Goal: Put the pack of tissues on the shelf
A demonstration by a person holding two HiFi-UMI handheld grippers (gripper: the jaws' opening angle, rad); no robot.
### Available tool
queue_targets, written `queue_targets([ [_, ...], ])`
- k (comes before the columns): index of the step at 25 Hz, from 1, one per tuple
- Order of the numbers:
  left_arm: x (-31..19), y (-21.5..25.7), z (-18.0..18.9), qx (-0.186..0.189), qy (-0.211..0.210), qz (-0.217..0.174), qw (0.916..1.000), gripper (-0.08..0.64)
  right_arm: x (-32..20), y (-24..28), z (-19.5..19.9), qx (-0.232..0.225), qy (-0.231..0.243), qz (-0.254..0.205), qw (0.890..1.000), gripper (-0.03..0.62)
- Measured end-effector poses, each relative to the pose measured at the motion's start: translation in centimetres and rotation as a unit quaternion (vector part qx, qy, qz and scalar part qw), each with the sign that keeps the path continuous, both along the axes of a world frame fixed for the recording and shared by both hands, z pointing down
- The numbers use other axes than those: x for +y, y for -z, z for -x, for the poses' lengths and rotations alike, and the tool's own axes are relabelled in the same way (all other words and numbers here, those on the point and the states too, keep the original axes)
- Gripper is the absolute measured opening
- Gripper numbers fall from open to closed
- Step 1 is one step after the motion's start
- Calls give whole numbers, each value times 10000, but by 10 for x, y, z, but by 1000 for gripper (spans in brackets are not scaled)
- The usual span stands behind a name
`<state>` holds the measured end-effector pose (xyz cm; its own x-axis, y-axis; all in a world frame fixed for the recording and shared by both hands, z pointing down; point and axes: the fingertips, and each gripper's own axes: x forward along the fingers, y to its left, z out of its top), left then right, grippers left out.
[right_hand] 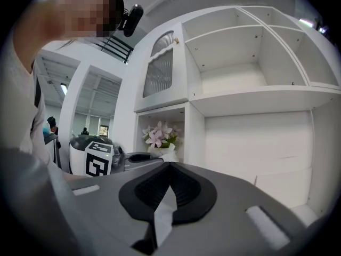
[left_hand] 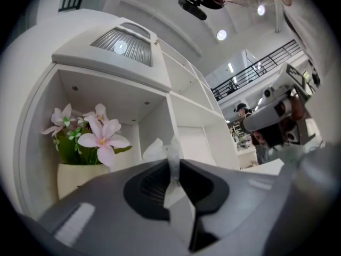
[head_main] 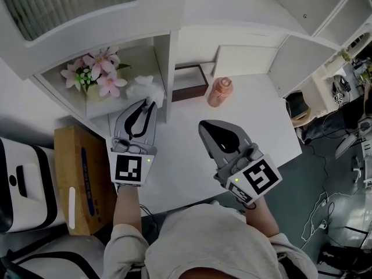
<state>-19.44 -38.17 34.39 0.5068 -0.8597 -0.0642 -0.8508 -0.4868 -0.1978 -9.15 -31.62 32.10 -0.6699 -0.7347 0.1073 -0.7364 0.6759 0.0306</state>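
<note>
The pack of tissues is white and crumpled, with a thin clear wrapper. My left gripper is shut on the wrapper's edge and holds the pack at the mouth of the lower shelf compartment. In the left gripper view the pack hangs just past the jaws of my left gripper, right of the pink flowers. Over the white table, my right gripper is shut with nothing in it. In its own view my right gripper points at the shelf unit.
Pink flowers in a white pot fill the left part of that compartment. A white divider stands right of the pack. A dark brown box and a pink bottle sit on the table. A cardboard box stands lower left.
</note>
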Motion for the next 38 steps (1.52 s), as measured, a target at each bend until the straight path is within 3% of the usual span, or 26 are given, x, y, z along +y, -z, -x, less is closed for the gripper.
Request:
queue_targets([
  [4,-6,-4,4,95,-29,-44,9999,46,-1,-1,-1,45,-52,10,10000,2],
  [20,-40,-28,31,795,164,473,9956,48,-3,-5,4,164,-122,38,9998,2],
  [29,-48,-29,27,659,245,469,9964,52,-5,-7,5,185,-131,54,9997,2],
  [38,-38,-26,30,821,278,587,9945,215,1,-5,4,88,-17,23,10000,1],
])
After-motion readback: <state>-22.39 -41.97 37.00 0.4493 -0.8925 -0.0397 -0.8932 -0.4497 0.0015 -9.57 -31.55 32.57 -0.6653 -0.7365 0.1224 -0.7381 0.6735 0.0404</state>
